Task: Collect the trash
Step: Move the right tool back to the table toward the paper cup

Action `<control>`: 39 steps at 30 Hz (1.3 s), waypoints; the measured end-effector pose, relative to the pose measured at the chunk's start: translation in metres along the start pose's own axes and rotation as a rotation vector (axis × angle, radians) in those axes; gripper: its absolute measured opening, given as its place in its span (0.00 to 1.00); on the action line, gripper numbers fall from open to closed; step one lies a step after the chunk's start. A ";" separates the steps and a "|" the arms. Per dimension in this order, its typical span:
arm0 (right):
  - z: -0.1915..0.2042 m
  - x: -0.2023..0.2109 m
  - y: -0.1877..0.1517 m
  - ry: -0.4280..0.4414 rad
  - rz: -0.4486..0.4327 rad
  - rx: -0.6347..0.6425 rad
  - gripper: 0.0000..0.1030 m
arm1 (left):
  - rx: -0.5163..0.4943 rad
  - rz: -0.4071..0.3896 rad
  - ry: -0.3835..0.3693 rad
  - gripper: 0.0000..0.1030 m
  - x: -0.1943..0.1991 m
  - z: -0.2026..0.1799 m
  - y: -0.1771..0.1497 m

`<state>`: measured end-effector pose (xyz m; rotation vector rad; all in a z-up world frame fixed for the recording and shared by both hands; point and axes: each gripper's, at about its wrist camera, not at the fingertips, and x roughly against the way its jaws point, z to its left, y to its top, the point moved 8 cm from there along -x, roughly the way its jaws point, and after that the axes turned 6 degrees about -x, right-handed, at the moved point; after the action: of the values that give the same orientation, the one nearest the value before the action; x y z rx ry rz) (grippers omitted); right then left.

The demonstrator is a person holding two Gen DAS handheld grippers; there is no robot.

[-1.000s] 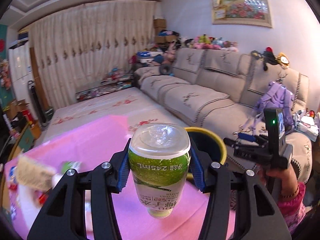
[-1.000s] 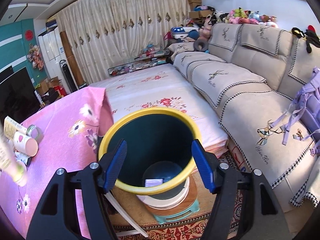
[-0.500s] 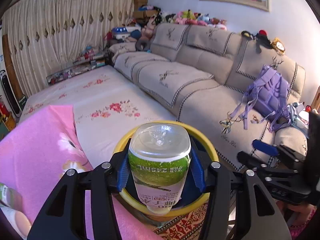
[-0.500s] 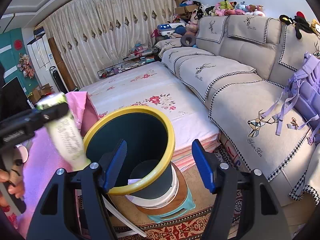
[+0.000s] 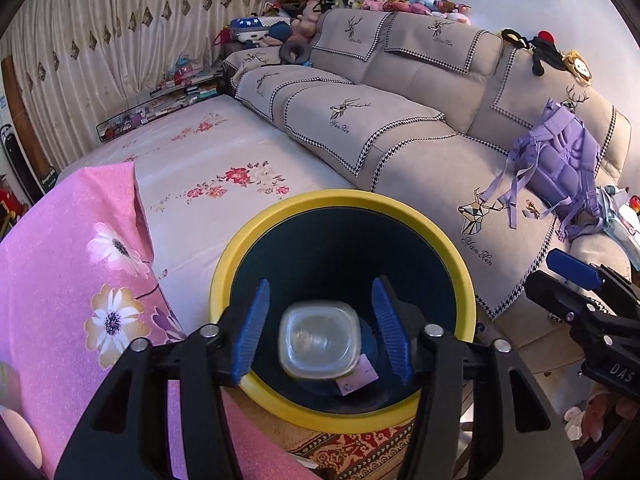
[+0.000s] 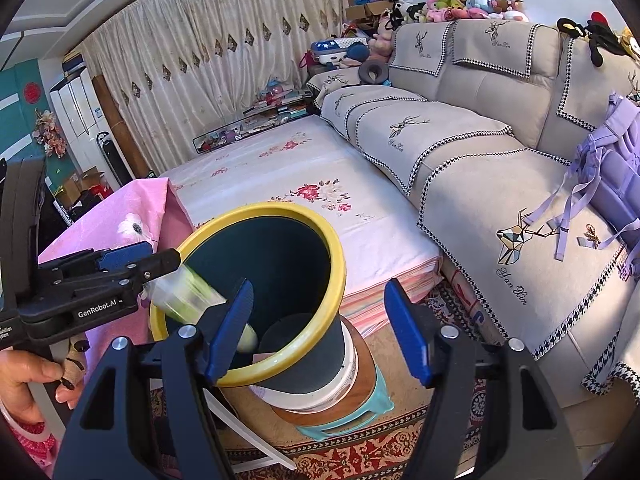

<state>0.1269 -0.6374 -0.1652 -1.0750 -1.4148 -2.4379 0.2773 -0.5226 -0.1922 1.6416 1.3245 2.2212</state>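
A yellow-rimmed dark bin (image 5: 340, 196) stands right under my left gripper (image 5: 320, 284). Its jaws are opening. The green-labelled plastic bottle (image 5: 318, 340) shows blurred between the blue pads, clear of both, dropping bottom-up into the bin. In the right wrist view the same bottle (image 6: 192, 292) streaks from the left gripper (image 6: 168, 262) across the bin rim (image 6: 260, 210). My right gripper (image 6: 319, 284) hangs open beside the bin with nothing between its fingers. A pale paper scrap (image 5: 358, 376) lies on the bin's bottom.
A pink flowered tablecloth (image 5: 80, 260) borders the bin on the left. A white floral mattress (image 5: 224, 160) lies behind it, a grey sofa (image 5: 400, 128) with a purple backpack (image 5: 560, 168) to the right. The bin stands on a teal stool (image 6: 352, 412) over a patterned rug.
My left gripper swung from above the pink table to over the bin and sank. Its jaws spread and let the bottle go. The right gripper stayed almost still.
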 end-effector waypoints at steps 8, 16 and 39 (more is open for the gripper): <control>0.015 0.009 -0.003 0.014 -0.005 0.021 0.64 | 0.015 -0.087 0.043 0.66 0.067 0.017 -0.007; 0.050 0.004 -0.014 0.047 0.025 0.078 0.65 | 0.164 -0.213 0.188 0.79 0.183 0.087 -0.061; 0.329 0.014 -0.106 0.375 0.195 0.417 0.72 | 0.558 -0.170 0.728 0.90 0.347 0.274 -0.317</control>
<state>0.2399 -0.3125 -0.1303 -0.5936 -1.5091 -1.9531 0.2234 0.0150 -0.1315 0.7217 2.3112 2.5915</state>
